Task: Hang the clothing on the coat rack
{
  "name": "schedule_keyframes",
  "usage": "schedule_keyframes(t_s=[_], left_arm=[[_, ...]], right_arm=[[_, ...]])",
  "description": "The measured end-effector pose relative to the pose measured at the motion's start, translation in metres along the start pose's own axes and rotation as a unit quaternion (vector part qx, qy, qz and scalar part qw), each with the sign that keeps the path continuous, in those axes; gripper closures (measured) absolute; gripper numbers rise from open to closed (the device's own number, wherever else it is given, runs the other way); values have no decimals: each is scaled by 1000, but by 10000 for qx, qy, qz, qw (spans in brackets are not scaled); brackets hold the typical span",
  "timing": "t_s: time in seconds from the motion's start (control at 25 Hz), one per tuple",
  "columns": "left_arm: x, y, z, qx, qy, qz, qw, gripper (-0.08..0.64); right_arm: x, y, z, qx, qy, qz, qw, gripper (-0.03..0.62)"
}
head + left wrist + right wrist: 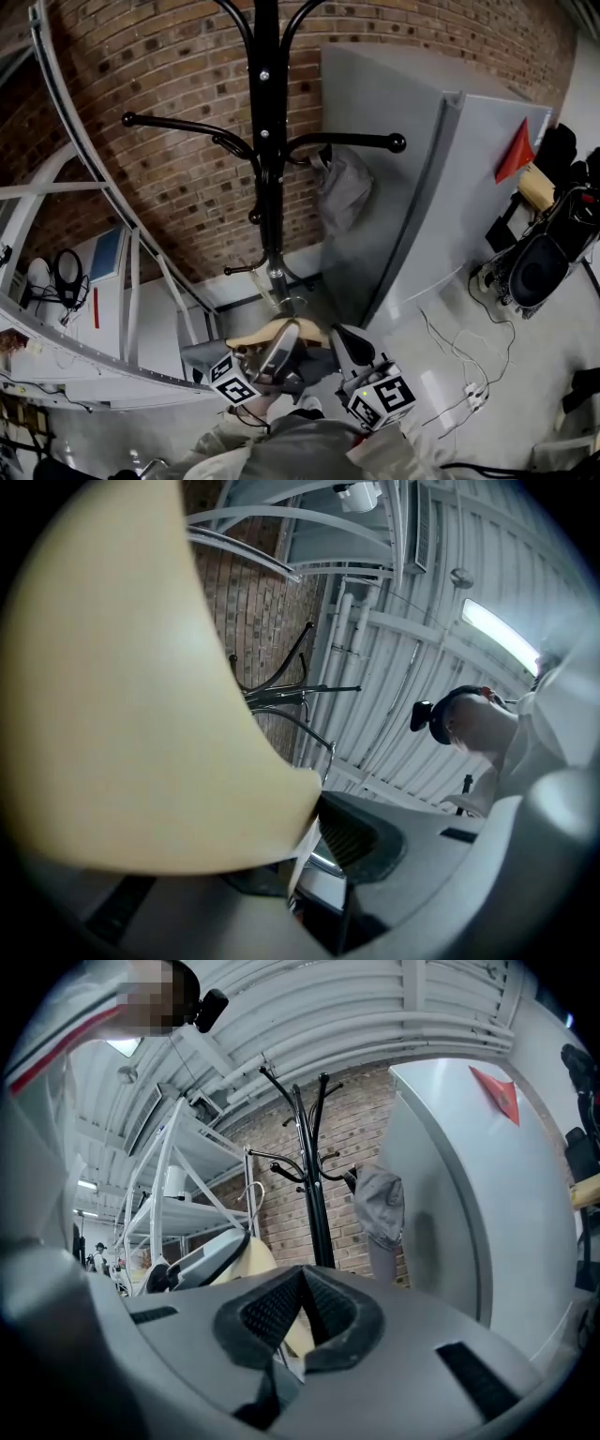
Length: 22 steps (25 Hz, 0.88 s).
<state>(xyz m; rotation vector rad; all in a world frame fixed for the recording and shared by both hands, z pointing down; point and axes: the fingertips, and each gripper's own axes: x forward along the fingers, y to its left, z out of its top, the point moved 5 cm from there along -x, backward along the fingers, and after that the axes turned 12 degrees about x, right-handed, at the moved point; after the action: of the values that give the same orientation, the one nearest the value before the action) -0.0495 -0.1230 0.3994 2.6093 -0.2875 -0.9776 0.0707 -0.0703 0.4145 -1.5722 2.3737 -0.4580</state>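
Below the coat rack, cream clothing sits clamped in left gripper

Ahead of the jaws the coat rack stands on the grey floor — a grey garment hangs from one hook; white cables trail to their right.

Even indoor light, ceiling strip glaring, fisheye edges — dark corners, close foreground blurred.

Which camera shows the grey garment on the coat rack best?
The head view: the grey garment hangs there large and unobstructed. The right gripper view shows it smaller; the left gripper view misses it.
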Motion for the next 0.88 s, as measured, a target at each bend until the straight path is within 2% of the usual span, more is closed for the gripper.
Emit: schedule_keyframes(t_s=[0.24,0.88], left_arm=[[10,15,12,87,37,-125,9999,457],[25,37,27,463,-186,233,9985,458]], right_arm=[[19,-2,3,18,-63,-26,10000,568],[60,-23,25,-7,-46,475,9989,569]])
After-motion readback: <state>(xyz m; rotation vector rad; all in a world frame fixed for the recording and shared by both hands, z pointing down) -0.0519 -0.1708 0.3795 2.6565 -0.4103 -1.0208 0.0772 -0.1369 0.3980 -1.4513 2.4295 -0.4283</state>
